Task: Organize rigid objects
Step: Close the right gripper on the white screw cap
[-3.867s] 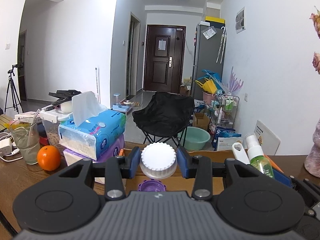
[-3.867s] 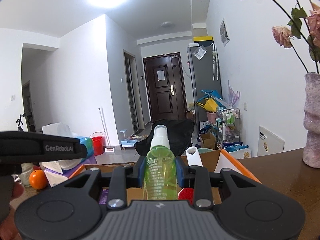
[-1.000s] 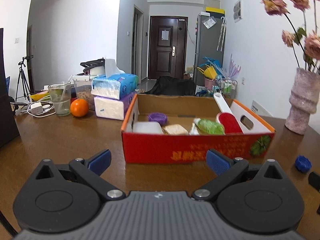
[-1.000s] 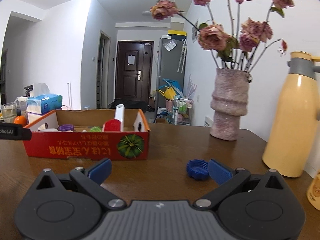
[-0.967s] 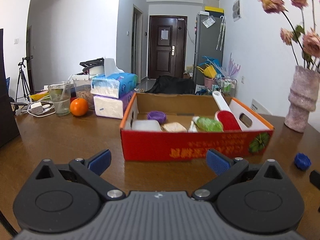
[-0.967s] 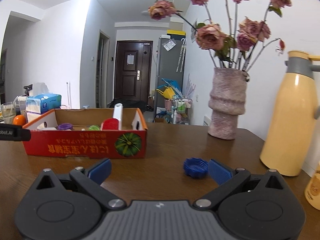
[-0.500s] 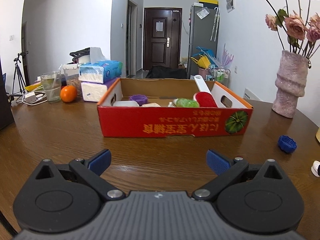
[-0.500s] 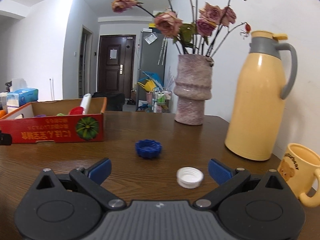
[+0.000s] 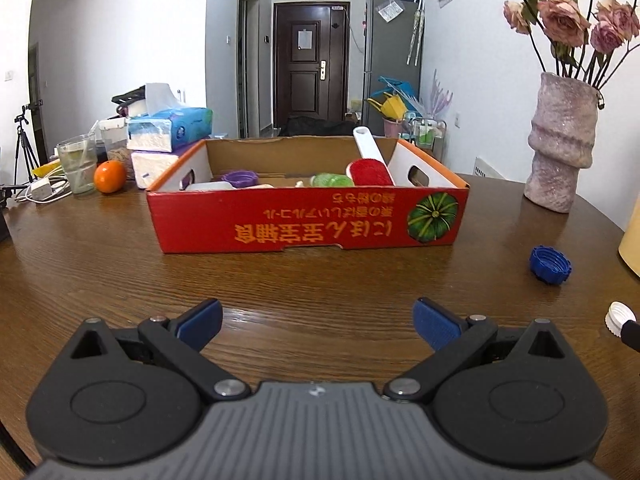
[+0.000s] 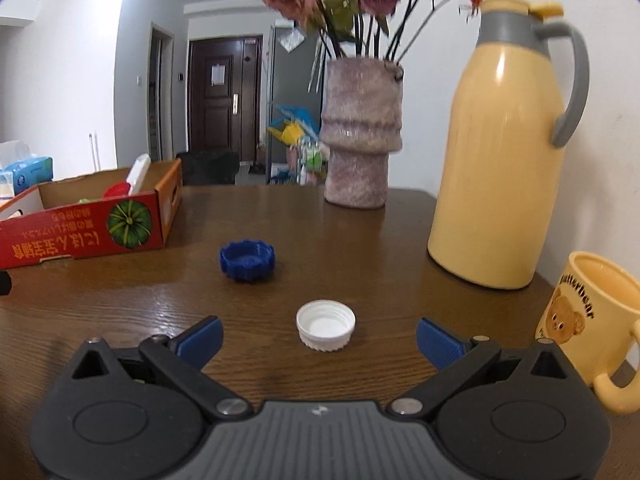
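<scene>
A white bottle cap (image 10: pixel 326 325) lies upside down on the wooden table, just ahead of my open right gripper (image 10: pixel 319 338) and between its fingertips' lines. Farther off to the left sits a blue cap (image 10: pixel 247 259). The red cardboard box (image 10: pixel 84 230) stands at the left. In the left wrist view the box (image 9: pixel 308 220) holds a purple lid (image 9: pixel 240 178), a green bottle (image 9: pixel 332 180) and a red-and-white brush (image 9: pixel 370 164). My left gripper (image 9: pixel 318 324) is open over bare table, with the blue cap (image 9: pixel 550 265) and white cap (image 9: pixel 619 317) to its right.
A yellow thermos jug (image 10: pixel 500 152), a bear mug (image 10: pixel 592 320) and a pink vase (image 10: pixel 362 136) of dried roses stand at the right. Tissue packs (image 9: pixel 168 140), an orange (image 9: pixel 109 176) and a glass (image 9: pixel 78 164) sit left of the box.
Both grippers let go of what they held and drew back from the box. The right one swung right and lowered toward the white cap, which now lies closer between its fingers.
</scene>
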Demonstrator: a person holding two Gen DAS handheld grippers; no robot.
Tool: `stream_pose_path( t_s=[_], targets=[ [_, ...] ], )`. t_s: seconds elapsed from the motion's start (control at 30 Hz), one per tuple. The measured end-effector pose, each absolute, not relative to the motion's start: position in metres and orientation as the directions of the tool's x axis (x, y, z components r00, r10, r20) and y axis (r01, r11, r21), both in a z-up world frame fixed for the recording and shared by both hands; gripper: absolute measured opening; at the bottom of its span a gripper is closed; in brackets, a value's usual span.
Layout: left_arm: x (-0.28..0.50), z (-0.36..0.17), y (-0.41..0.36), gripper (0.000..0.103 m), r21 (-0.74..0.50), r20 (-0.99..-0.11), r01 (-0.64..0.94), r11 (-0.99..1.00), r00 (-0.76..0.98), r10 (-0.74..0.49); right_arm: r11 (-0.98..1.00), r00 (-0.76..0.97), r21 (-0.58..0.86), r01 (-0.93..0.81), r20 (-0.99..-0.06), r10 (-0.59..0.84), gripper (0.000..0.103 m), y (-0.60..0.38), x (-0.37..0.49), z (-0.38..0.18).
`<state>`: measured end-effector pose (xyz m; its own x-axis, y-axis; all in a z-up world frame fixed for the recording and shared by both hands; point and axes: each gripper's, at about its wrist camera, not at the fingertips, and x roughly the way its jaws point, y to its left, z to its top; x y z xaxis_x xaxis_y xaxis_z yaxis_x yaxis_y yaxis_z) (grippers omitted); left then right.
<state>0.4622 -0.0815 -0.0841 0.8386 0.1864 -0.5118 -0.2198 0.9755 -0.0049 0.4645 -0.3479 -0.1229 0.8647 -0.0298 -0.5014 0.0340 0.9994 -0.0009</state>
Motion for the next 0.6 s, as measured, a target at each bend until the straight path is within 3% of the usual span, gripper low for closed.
stream_pose_path(
  t_s=[0.17, 0.4, 0.5, 0.6],
  targets=[
    [0.467, -0.087, -0.089, 0.103, -0.010, -0.522, -0.212, 0.977, 0.834, 0.176, 0.999, 0.833, 0.034, 0.028, -0.553, -0.004, 0.099, -0.360, 0.484, -0.130],
    [0.476, -0.091, -0.106, 0.103, -0.009, -0.539, -0.196, 0.981, 0.827, 0.160, 0.994, 0.784, 0.108, 0.010, -0.617, 0.059, 0.064, -0.373, 0.516, -0.139],
    [0.481, -0.092, -0.116, 0.103, -0.006, -0.544, -0.191, 0.982, 0.824, 0.157, 0.990, 0.790, 0.136, -0.025, -0.604, 0.102, 0.039, -0.375, 0.521, -0.140],
    [0.486, -0.093, -0.125, 0.103, -0.008, -0.549, -0.183, 0.983, 0.822, 0.149, 0.991, 0.800, 0.130, -0.034, -0.591, 0.105, 0.039, -0.374, 0.521, -0.138]
  ],
)
